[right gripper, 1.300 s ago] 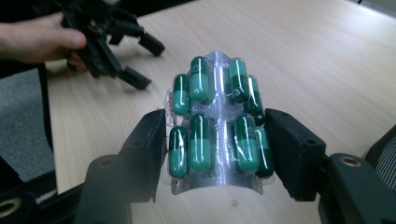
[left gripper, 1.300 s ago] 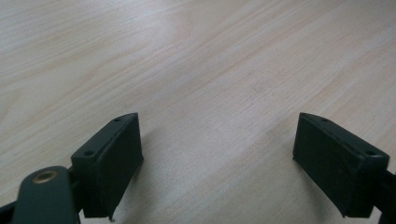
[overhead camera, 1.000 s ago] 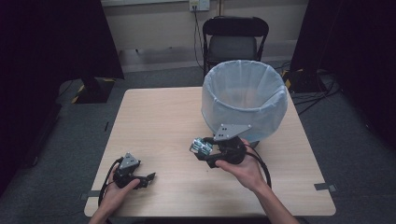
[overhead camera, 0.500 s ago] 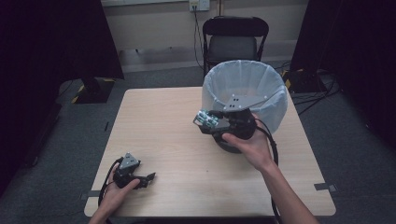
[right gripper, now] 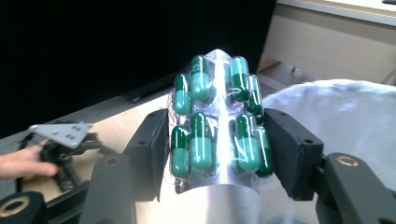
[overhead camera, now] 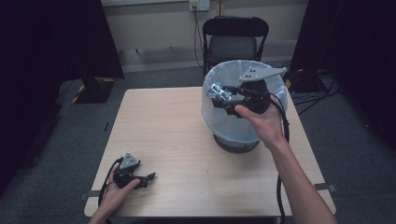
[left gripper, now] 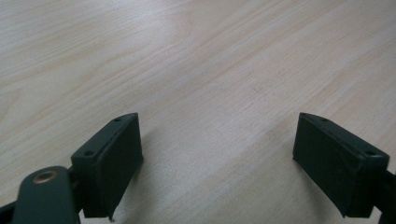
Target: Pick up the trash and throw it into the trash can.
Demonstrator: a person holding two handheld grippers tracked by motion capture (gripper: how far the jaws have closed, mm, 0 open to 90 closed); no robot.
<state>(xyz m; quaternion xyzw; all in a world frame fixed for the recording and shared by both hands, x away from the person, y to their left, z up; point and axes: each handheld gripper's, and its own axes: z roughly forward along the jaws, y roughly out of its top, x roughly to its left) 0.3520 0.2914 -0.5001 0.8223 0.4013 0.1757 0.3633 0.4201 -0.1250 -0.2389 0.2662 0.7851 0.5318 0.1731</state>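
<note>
Right gripper (right gripper: 219,140) now higher over mesh bin (overhead camera: 219,126), jaws clamping foil blister pack (right gripper: 217,126); left gripper (left gripper: 219,158) gaping.

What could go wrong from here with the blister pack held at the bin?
1. The blister pack is bowed between the jaws of the right gripper, pinched by its edges; it could pop out or crease.
2. In the high view it sits over the near-left rim of the lined bin, not the middle. Released now, it might land on the table.
3. The bin liner looks thin and loose; the gripper could snag it.
</note>
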